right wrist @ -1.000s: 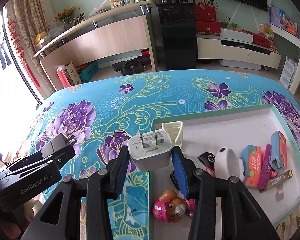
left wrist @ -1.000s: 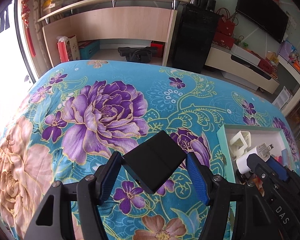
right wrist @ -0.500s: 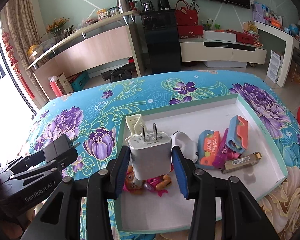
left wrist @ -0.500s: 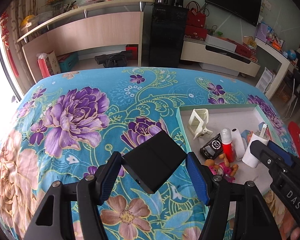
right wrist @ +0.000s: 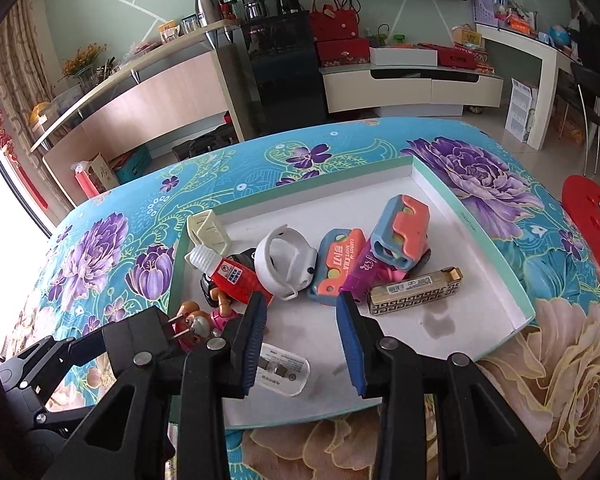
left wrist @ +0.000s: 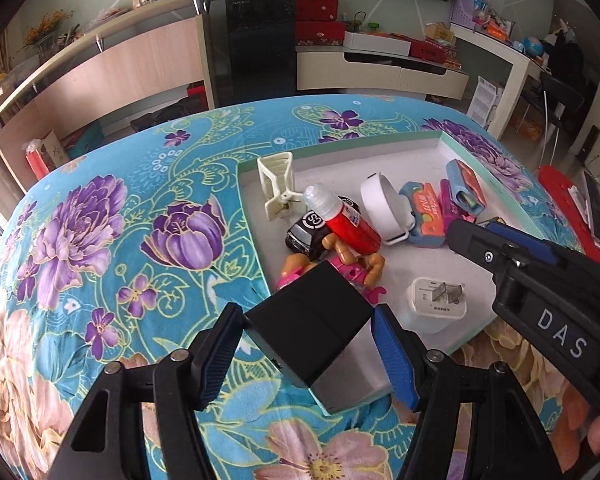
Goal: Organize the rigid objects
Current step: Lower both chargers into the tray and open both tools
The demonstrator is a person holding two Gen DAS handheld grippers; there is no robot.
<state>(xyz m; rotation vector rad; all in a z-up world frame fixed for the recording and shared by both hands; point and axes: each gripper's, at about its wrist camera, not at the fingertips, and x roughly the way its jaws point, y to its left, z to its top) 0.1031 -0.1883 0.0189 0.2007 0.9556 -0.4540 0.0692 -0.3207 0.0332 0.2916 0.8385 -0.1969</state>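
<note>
Tray lies at one o'clock from the left gripper, whose pads pinch a black box by two opposite corners, hanging over the tray's near-left corner. The left hand is nearer that corner. The right gripper holds nothing, its jaws closing on air; the white charger lies flat in the tray beneath its left pad, at seven o'clock.

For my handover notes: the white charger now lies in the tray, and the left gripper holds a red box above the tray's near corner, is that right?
Not quite: the box in the left gripper is black, not red, as the left wrist view shows. The white charger does lie in the tray.
</note>
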